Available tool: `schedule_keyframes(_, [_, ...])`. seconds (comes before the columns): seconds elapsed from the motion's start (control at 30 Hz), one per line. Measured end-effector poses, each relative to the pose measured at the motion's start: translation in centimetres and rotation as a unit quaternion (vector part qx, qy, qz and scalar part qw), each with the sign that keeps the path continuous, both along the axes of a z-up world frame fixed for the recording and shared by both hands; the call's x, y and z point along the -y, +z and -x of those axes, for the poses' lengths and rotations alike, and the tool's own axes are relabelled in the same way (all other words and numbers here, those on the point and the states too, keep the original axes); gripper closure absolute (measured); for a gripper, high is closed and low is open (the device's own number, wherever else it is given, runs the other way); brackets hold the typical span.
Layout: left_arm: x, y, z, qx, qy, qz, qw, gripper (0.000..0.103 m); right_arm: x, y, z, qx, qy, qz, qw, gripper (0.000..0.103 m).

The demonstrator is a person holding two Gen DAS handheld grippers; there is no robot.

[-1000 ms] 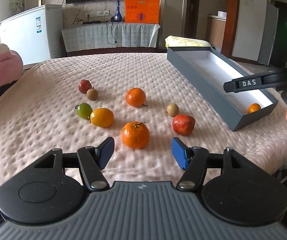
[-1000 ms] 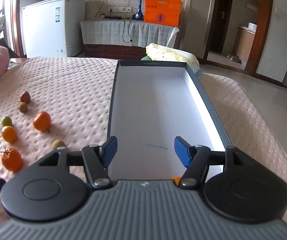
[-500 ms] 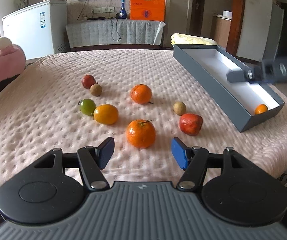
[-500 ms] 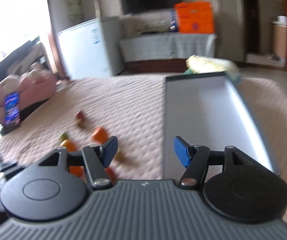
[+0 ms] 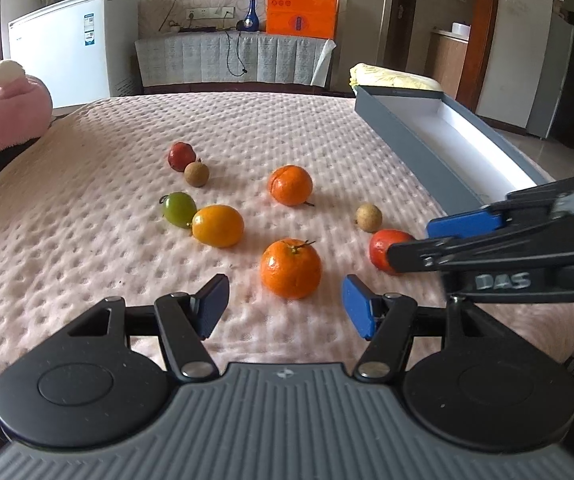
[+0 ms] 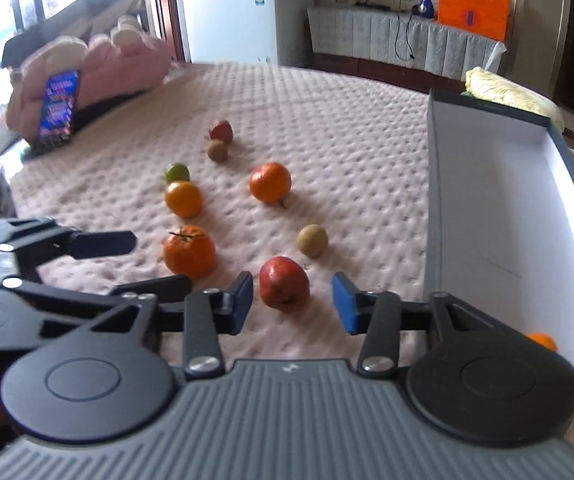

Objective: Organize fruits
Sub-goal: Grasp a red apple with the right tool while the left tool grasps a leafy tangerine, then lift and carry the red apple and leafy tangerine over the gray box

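The right gripper (image 6: 291,305) fingers, apart and closing, flank the upright red fruit (image 6: 284,283).

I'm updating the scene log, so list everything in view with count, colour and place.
Oranges: two on the blanket, orange; a third orange fruit lies in the box's near corner.
Yellow fruit: one, touching the green one.
Green fruit: one.
Red fruits: two; one ahead of the right gripper, one at the far left.
Brown fruits: two, small.
Box: one, grey, white inside, right side.
Blanket: pink.
Pillow: pink, far left.
Fridge: white, background.
Left gripper: open, empty.
Right gripper: jaws closing, nothing gripped.
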State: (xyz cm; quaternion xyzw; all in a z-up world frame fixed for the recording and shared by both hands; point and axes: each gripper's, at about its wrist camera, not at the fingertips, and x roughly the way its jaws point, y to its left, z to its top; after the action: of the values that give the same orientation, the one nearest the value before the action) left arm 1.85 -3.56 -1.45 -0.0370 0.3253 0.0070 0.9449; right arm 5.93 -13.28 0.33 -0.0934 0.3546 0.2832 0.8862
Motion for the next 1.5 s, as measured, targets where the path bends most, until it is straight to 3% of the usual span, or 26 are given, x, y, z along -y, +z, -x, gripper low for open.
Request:
schedule_keyframes(0.07, [-0.3, -0.1, -0.1, -0.003, 0.003, 0.007, 1.0000, 0.035, -0.7, -0.7, -0.6, -0.010, -0.001, 0.014, 1.000, 0.060])
schedule_keyframes(0.13, [-0.2, -0.1, -0.1, -0.001, 0.004, 0.002, 1.0000, 0.035, -1.4, -1.3, -1.1, -0.021, 0.007, 0.024, 0.999, 0.069])
schedule_keyframes(0.33, [-0.1, 0.0, -0.6, 0.006, 0.000, 0.004, 1.0000, 0.035, -0.3, -0.7, -0.7, -0.008, -0.015, 0.028, 0.999, 0.069])
schedule_keyframes(0.53, [0.0, -0.1, -1.8, 0.011, 0.008, 0.014, 0.9998, 0.037, 2.4, -1.2, -0.4, -0.032, -0.018, 0.042, 0.998, 0.069])
schedule_keyframes(0.63, [0.1, -0.6, -2.5, 0.000, 0.010, 0.022, 0.9997, 0.050, 2.9, -1.2, -0.2, -0.035, -0.013, 0.040, 0.999, 0.069])
schedule_keyframes(0.8, [1.0, -1.4, -3.1, -0.010, 0.007, -0.004, 0.9999, 0.059, 2.5, -1.1, 0.0, -0.026, -0.007, 0.044, 0.999, 0.069])
schedule_keyframes(1.5, [1.3, 1.4, -2.1, 0.026, 0.012, 0.010, 0.9995, 0.061, 2.6, 0.9, 0.3, 0.022, -0.007, -0.012, 1.000, 0.069])
